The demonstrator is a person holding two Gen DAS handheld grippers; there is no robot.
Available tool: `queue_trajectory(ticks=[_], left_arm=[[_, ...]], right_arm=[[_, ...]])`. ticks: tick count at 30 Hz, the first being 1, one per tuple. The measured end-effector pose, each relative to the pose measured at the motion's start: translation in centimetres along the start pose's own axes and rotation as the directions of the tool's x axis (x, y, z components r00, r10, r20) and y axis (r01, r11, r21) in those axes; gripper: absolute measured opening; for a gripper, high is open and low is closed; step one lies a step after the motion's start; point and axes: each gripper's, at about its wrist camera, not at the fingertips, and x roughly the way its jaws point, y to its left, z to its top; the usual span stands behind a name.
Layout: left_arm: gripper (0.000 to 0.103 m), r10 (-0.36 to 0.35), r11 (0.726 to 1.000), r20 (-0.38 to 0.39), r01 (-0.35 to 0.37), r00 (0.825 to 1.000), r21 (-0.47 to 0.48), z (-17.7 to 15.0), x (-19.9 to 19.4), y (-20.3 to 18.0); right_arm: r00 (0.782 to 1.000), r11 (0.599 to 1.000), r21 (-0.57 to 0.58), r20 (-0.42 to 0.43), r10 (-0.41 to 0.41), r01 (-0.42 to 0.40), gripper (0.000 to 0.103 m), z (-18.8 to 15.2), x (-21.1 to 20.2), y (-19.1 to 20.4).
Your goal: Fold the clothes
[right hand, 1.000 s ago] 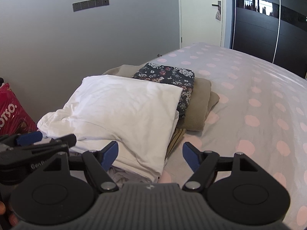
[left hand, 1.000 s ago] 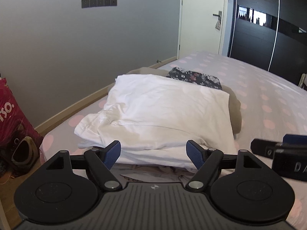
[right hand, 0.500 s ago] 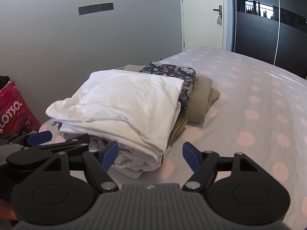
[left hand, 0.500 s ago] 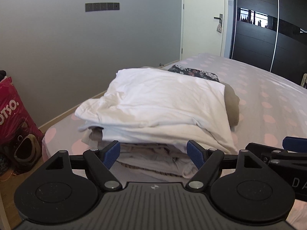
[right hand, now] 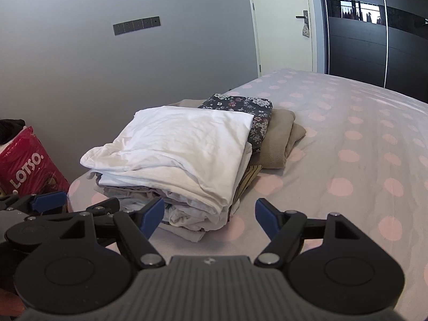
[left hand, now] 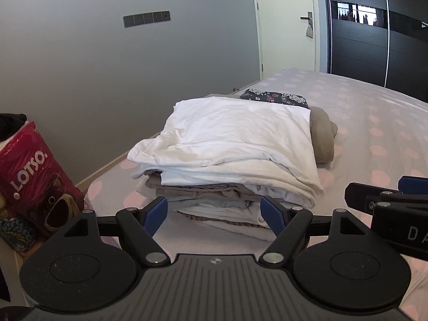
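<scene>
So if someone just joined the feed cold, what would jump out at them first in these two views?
First the white folded garment topping a stack of folded clothes at the near corner of the polka-dot bed, with a dark floral piece and a tan one behind it. Then the red LOTSO bag on the floor to the left. Both the left gripper and right gripper are open and empty before the stack.

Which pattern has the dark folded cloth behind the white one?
Small flowers on the dark cloth; right wrist view shows it best.
</scene>
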Motion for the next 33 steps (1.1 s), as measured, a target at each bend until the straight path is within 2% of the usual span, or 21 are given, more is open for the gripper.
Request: queue_trajectory(ticks=[17, 33], left_arm=[[0.076, 0.005, 0.999, 0.011, -0.005, 1.0, 0.038, 0.0, -2.4, -2.3], [0.076, 0.009, 0.999, 0.016, -0.009, 1.0, 0.039, 0.3, -2.8, -2.2]], right_arm=[[1.0, 1.0, 0.023, 0.019, -0.01, 0.01, 0.077, -1.2, -2.3, -2.1], [0.999, 1.0, 0.027, 0.032, -0.002, 0.001, 0.077, -1.1, -3.0, -2.3]])
